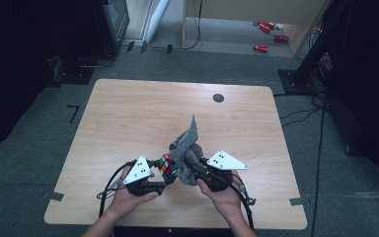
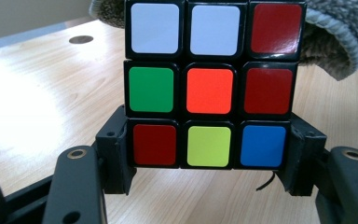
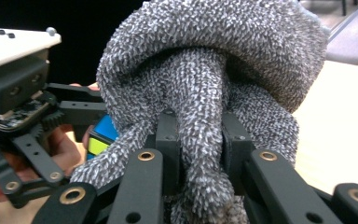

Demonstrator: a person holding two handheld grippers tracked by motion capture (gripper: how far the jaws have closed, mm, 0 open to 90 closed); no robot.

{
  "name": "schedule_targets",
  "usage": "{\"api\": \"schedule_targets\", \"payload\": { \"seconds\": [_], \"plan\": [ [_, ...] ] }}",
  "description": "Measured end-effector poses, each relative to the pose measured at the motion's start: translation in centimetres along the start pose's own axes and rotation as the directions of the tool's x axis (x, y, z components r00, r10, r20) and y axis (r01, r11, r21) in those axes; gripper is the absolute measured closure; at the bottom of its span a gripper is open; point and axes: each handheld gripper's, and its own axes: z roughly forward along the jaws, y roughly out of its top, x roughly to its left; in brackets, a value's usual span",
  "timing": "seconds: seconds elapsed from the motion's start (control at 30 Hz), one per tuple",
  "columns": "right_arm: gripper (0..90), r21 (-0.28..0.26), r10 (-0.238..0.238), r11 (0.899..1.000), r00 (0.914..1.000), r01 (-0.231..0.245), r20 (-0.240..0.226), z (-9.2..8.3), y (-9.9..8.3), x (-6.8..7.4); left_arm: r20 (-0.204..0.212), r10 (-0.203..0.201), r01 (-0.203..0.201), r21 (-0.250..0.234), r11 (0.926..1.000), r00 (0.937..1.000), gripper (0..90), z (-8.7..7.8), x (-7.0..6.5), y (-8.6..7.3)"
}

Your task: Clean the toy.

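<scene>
Over the near edge of the wooden table, the left gripper pinches a colour cube by its bottom row, jaws pressed on either side. The right gripper is clamped tight on a fold of grey knitted cloth, which bunches up and drapes against the cube's far side. From above, the cloth seems to touch the cube, though the overlap is hard to judge. Both hands hold close together.

The square puzzle cube with coloured stickers looks like glossy, smooth plastic. The grey knitted cloth is rough and nubbly, perhaps wool. The pale wooden table shows smooth grain with a slight sheen.
</scene>
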Motion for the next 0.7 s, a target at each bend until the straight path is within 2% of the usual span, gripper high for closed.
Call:
{"api": "schedule_targets", "payload": {
  "seconds": [0.17, 0.23, 0.3, 0.43, 0.5, 0.6, 0.7],
  "plan": [
    [74.6, -0.008, -0.029, 1.0, 0.9988, 0.029, -0.04, 0.2, 0.6, 1.7, 0.001, 0.005, -0.005, 0.017, 0.9998, 1.0, 34.6, 0.4, -0.2, -0.1],
    [74.6, -0.031, -0.025, 0.999, 0.9979, 0.023, -0.06, 0.2, 0.5, 1.6, 0.0, 0.0, 0.0, 0.011, 0.9999, 1.0, 34.5, 0.3, -0.2, 0.0],
    [74.5, -0.034, -0.001, 0.999, 0.997, -0.002, -0.077, 0.4, 0.3, 0.8, -0.008, -0.001, 0.001, 0.014, 0.9999, 1.0, 34.5, 0.2, -0.1, 0.0],
    [74.6, 0.003, 0.05, 0.999, 0.9981, -0.05, -0.038, 0.4, -0.2, -0.4, -0.011, -0.002, 0.002, 0.021, 0.9998, 0.9999, 34.5, 0.2, 0.0, 0.0],
    [74.7, 0.009, 0.061, 0.998, 0.9975, -0.061, -0.035, 0.1, 0.0, 0.1, -0.005, -0.005, 0.006, 0.017, 0.9998, 1.0, 34.5, 0.2, 0.0, 0.0],
    [74.7, -0.009, 0.023, 1.0, 0.996, -0.023, -0.086, 0.0, 0.5, 1.2, -0.004, -0.008, 0.008, 0.013, 0.9999, 1.0, 34.5, 0.2, 0.0, 0.0],
    [74.5, -0.012, 0.023, 1.0, 0.9962, -0.024, -0.085, -0.1, 0.6, 1.3, -0.008, -0.001, 0.001, 0.005, 1.0, 1.0, 34.6, 0.0, -0.1, 0.1]
  ]
}}
